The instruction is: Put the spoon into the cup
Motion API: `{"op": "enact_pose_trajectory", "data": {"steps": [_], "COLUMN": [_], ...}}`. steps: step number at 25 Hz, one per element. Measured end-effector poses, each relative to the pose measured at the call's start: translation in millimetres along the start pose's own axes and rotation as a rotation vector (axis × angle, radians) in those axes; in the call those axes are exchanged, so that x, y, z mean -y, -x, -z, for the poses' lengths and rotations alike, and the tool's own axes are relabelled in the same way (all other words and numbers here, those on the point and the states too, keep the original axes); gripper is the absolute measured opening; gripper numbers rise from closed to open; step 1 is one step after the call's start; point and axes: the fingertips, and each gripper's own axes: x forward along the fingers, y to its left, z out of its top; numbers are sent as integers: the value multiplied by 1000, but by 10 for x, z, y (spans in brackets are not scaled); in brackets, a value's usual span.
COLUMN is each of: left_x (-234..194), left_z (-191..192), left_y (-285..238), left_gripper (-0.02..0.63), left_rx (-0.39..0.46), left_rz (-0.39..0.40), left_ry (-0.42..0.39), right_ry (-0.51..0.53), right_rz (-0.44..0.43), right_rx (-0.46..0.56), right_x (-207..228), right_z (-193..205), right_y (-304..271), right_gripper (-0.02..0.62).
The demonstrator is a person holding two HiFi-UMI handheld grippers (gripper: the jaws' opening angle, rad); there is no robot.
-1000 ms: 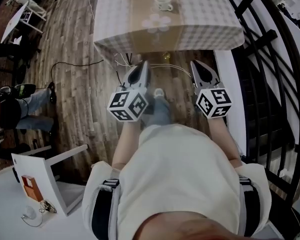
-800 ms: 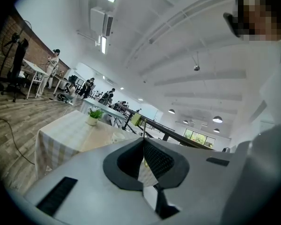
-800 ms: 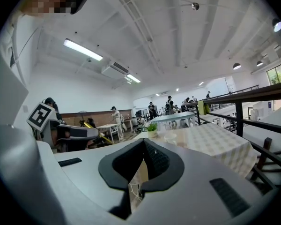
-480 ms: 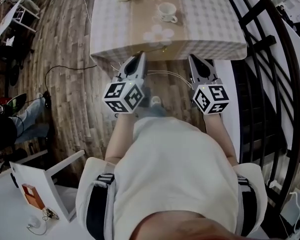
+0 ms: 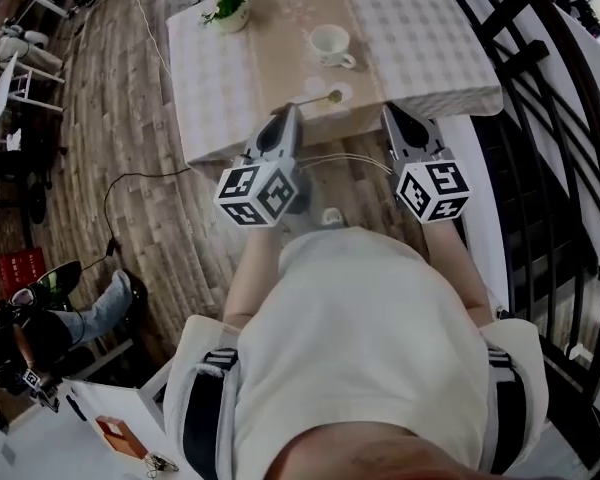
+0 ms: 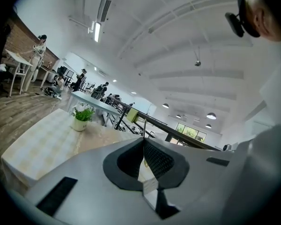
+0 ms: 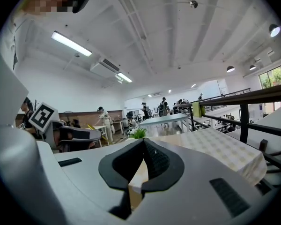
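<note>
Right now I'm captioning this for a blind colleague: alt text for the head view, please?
Seen from above, a person holds the left gripper and right gripper, both shut and empty, toward a checked-cloth table. On it are a spoon near the front edge, a white cup beyond it, and a potted plant.

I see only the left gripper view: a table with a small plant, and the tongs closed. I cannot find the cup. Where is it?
Observer: The cup stands on the table, to the right of the plant in the head view.
Operator: And the spoon?
Observer: The spoon lies near the table's front edge, between the cup and the left tongs, apart from the cup.
Operator: Do the right tongs hold anything?
Observer: No. The right tongs are shut and empty.
</note>
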Motion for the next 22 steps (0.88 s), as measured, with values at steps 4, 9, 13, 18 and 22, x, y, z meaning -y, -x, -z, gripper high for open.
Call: {"op": "enact_pose_trajectory", "data": {"steps": [4, 9, 13, 18, 22], "left_x": [-48, -151, -167, -293, -426], "left_z": [-2, -4, 32, 29, 28], "left_y": [-158, -430, -491, -661, -875], "left_gripper": [5, 5, 5, 5, 5], "left_rx": [-21, -40, -47, -52, -56], "left_rz": [46, 63, 59, 31, -3], "left_ry": [-10, -1, 15, 23, 39], "right_ry": [11, 8, 3, -9, -8], "right_rz": [41, 69, 77, 51, 15], "right_rx": [13, -7, -22, -21, -18], "right_x": [23, 112, 137, 225, 359], "right_z": [-37, 14, 56, 66, 11], "right_y": [-38, -135, -129, -366, -619], "right_gripper": [0, 0, 0, 0, 0]}}
